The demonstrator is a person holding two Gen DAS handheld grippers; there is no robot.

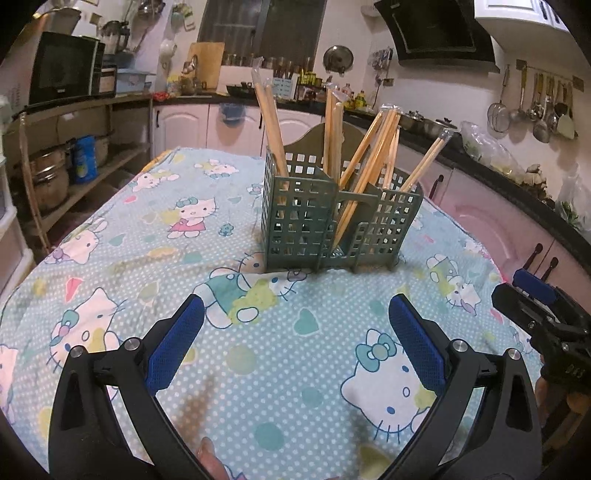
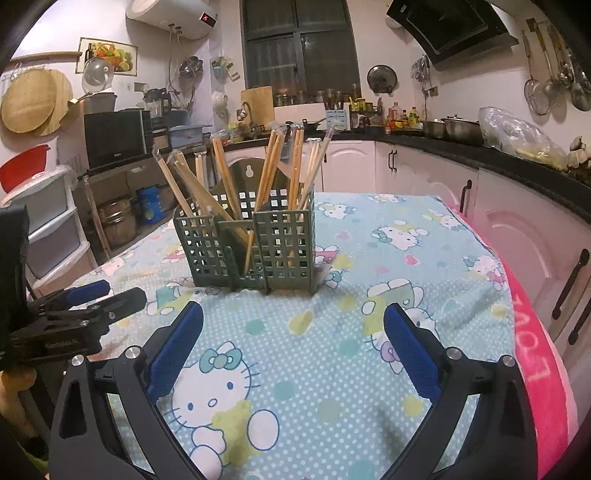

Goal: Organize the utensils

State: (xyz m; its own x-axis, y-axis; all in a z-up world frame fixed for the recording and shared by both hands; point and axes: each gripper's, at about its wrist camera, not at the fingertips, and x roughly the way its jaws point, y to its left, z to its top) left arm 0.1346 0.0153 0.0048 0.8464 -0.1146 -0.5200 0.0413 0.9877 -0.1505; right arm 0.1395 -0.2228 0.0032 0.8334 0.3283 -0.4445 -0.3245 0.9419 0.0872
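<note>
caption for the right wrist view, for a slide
Open right gripper over patterned tablecloth, facing green holder full of wrapped chopsticks.

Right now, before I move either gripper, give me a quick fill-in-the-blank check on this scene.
1. The wooden chopsticks stand in a green plastic lattice ____.
2. Both the left gripper and right gripper have jaws that are ____.
3. The cartoon-cat tablecloth between each gripper's blue pads holds ____.

Missing: holder; open; nothing

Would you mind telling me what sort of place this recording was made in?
A home kitchen, it appears: a range hood on the wall, ladles and strainers hanging from a rail, and pots on the dark countertop.
</note>
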